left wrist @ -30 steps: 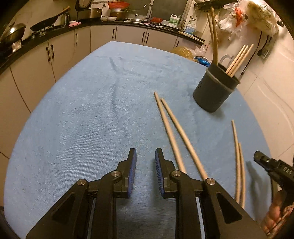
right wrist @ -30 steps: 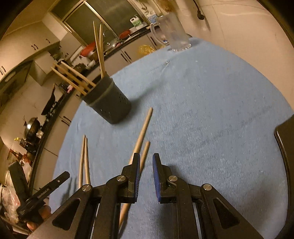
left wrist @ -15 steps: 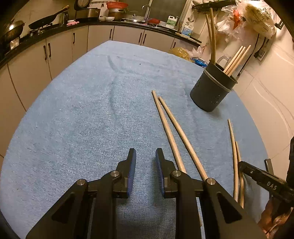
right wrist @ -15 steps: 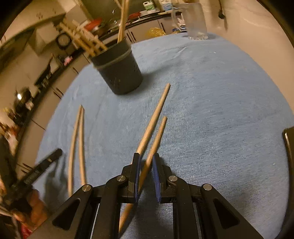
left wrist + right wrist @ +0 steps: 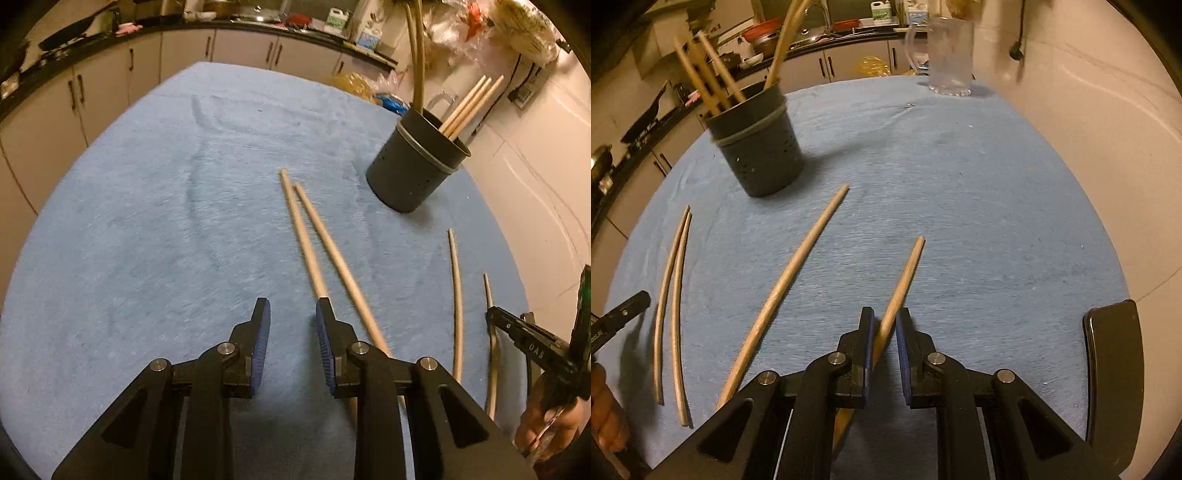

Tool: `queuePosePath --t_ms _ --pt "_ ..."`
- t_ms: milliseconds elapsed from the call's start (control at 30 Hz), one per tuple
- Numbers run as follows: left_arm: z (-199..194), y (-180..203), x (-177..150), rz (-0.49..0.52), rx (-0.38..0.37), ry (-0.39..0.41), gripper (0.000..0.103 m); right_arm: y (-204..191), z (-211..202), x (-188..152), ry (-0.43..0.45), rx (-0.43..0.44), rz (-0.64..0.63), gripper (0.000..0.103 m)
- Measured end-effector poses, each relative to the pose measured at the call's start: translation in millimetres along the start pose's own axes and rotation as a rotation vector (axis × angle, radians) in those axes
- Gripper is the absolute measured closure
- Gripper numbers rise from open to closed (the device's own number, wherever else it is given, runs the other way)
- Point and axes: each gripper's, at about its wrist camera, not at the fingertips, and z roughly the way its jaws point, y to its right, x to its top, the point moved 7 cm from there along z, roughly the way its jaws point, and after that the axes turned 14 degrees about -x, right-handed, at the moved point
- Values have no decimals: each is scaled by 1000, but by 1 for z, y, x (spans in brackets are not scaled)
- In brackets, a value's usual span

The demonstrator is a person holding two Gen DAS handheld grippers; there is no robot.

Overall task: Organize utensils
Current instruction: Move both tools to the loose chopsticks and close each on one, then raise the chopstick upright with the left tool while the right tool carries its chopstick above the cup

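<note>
Two thick wooden chopsticks (image 5: 314, 243) lie side by side on the blue cloth, just right of my left gripper (image 5: 293, 323). Its jaws are opening, with nothing between them. A dark holder (image 5: 413, 173) with several sticks stands at the back right. Two thin curved sticks (image 5: 457, 295) lie further right. In the right wrist view my right gripper (image 5: 885, 325) is shut on a thick chopstick (image 5: 905, 273) that points forward between the pads. Its partner chopstick (image 5: 798, 266) lies to the left, then the thin sticks (image 5: 674, 295). The holder (image 5: 757, 147) is at the back left.
A glass mug (image 5: 949, 59) stands at the far edge of the cloth (image 5: 997, 221). A black object (image 5: 1115, 369) sits at the right edge. A tiled wall runs along the right. Kitchen cabinets (image 5: 110, 81) and a cluttered counter lie beyond the table.
The left jaws have spread wider. The right gripper has rolled, and the chopstick between its pads has swung away from its partner, which stays on the cloth.
</note>
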Motion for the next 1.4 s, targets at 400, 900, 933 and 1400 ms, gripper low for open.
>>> queuePosePath --t_ms 400,900,933,1400 --pt "40 4 42 6 163 -116 80 6 5 3 -53 52 39 90" --pt "13 8 52 48 140 -42 97 -5 7 35 -79 135 93 96" --pt "2 12 52 57 128 -13 97 -6 -3 37 -52 158 105 96" --pt "-107 71 43 149 -3 245 97 -22 -130 38 400 273 116 96"
